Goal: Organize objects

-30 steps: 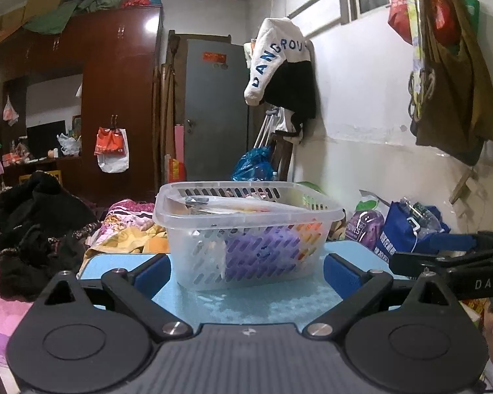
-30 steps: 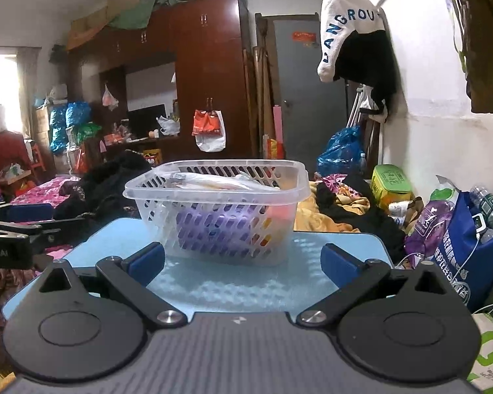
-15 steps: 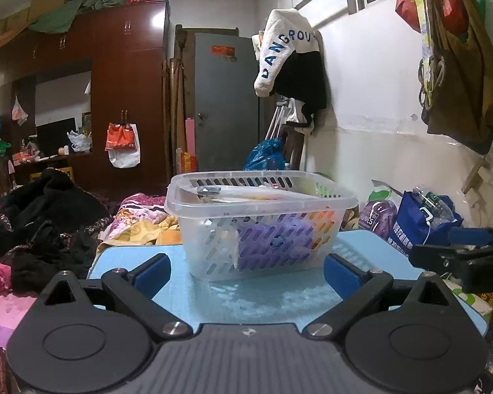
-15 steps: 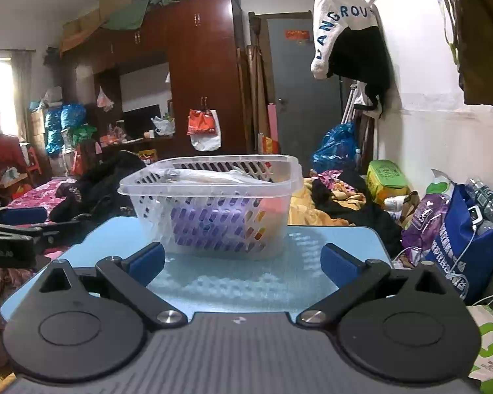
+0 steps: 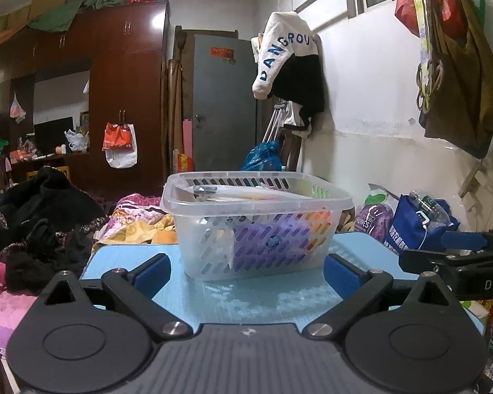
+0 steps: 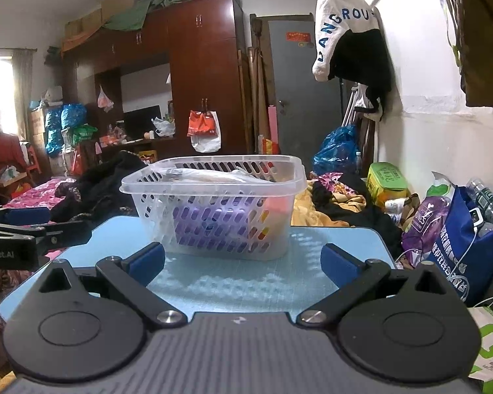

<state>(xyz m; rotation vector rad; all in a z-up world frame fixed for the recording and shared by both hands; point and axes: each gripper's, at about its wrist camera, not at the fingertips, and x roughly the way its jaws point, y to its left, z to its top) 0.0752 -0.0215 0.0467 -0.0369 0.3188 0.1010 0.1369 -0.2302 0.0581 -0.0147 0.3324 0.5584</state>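
A clear slotted plastic basket (image 5: 213,252) stands on a light blue table (image 5: 263,298). It holds a purple pack (image 5: 272,239), something orange and a clear wrapped item on top. It also shows in the right wrist view (image 6: 279,229). My left gripper (image 5: 246,271) is open and empty, low over the table in front of the basket. My right gripper (image 6: 243,264) is open and empty, also in front of the basket. The right gripper shows at the right edge of the left wrist view (image 5: 457,259); the left one shows at the left edge of the right wrist view (image 6: 26,229).
Piled clothes (image 5: 42,216) lie on a bed left of and behind the table. A blue bag with bottles (image 6: 470,236) and a purple pack (image 6: 424,223) stand to the right by the wall. Bags hang on the wall (image 5: 457,75).
The left wrist view has shifted: the basket sits further right and slightly larger in it. The right wrist view changed little. Both grippers stayed open.
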